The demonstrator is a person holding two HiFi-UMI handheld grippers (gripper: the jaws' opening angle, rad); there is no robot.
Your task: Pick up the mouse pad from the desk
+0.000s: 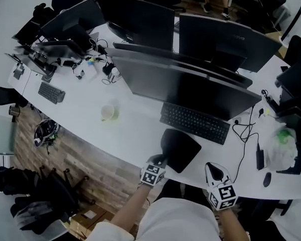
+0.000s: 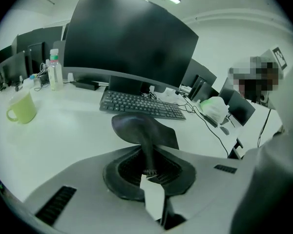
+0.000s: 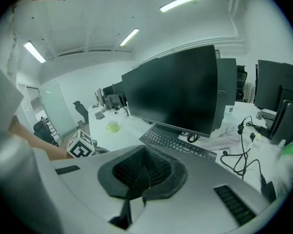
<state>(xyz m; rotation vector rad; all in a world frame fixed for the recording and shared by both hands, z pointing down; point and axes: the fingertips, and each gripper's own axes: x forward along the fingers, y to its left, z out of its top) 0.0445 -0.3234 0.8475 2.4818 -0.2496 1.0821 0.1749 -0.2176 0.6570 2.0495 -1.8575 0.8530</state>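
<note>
While your left tongs (image 1: 159, 160) clamp the near edge of the mouse pad (image 1: 183, 147), that edge curls up off the bench (image 1: 90, 104), just before the keyboard (image 1: 194, 123). Your right tongs (image 1: 214, 170) hang closed and empty nearby. Judged step: lifting. Next, raise until the far edge clears.

Head view steeply down over desk (image 1: 90, 102), gripper views low above it, facing monitors (image 3: 176, 91), keyboard (image 1: 194, 123) in all three.

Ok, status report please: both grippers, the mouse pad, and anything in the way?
Left gripper shut on mouse pad, near edge bent upward. Right gripper shut, empty. Keyboard behind pad, nothing on pad.
</note>
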